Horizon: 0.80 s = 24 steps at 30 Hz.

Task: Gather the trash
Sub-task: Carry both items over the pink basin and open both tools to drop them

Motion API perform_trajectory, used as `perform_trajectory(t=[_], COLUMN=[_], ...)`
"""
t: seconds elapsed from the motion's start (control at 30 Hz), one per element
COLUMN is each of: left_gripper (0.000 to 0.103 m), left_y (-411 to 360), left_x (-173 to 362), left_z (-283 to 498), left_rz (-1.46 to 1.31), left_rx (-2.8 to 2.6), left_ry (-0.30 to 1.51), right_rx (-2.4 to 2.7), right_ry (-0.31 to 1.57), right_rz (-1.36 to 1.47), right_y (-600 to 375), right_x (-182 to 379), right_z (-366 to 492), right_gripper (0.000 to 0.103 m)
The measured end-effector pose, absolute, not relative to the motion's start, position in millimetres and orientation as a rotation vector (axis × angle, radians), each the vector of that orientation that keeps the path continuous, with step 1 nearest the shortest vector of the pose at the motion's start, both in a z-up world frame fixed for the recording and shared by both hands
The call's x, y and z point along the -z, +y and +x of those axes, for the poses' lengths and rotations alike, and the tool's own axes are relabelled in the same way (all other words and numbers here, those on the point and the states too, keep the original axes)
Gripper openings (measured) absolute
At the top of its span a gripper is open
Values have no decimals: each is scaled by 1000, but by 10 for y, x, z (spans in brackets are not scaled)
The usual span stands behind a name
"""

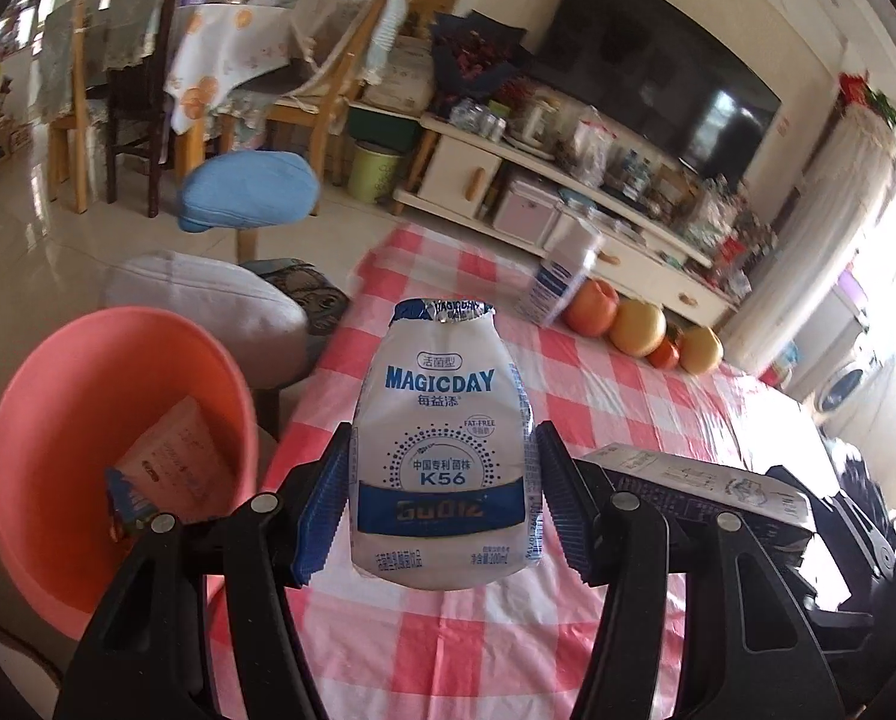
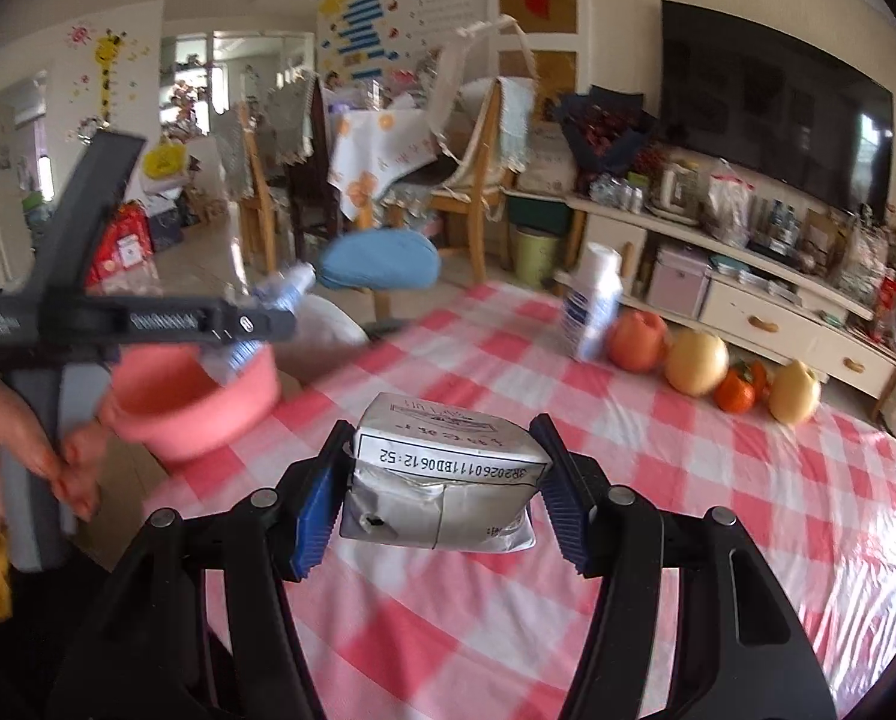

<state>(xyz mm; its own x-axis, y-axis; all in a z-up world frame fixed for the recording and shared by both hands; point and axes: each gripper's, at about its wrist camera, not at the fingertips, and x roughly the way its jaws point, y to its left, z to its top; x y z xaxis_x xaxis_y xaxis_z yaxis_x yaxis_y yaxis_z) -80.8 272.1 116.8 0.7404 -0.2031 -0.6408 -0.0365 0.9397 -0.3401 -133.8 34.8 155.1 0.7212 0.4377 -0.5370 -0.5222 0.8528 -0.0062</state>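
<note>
My left gripper (image 1: 441,498) is shut on a white and blue MAGICDAY drink bottle (image 1: 441,450), held upright above the red-checked table (image 1: 448,648). A pink basin (image 1: 87,420) stands just left of the table edge with a paper packet (image 1: 171,456) in it. My right gripper (image 2: 441,492) is shut on a silver milk carton (image 2: 448,468), also seen at the right of the left wrist view (image 1: 706,486). In the right wrist view the left gripper (image 2: 147,318) holds the bottle (image 2: 279,291) over the basin (image 2: 195,402).
A white and blue carton (image 2: 592,306) stands at the table's far edge beside several fruits (image 2: 697,363). Beyond are a blue stool (image 2: 381,264), a grey cushion (image 1: 207,312), chairs, a green bin (image 2: 535,255) and a TV cabinet (image 2: 748,300).
</note>
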Motion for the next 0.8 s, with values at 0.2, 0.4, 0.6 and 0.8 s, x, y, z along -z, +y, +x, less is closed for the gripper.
perform_trajectory(t=[0.2, 0.4, 0.6, 0.8], left_gripper=[61, 61, 63, 88], left_y=[3289, 3915, 4369, 4442], left_x=[-1180, -1049, -883, -839], left_z=[-891, -975, -1039, -1050], left_rz=[-447, -583, -680, -641], left_rx=[-48, -210, -339, -421], left_ry=[692, 681, 686, 676], right_rx=[-639, -758, -854, -849], right_ry=[513, 487, 537, 689], right_rz=[-149, -158, -171, -145], right_y=[860, 1542, 2256, 2520], right_x=[-1762, -1844, -1667, -1223], right_z=[-1257, -1180, -1028, -842], right_gripper=[61, 61, 62, 88])
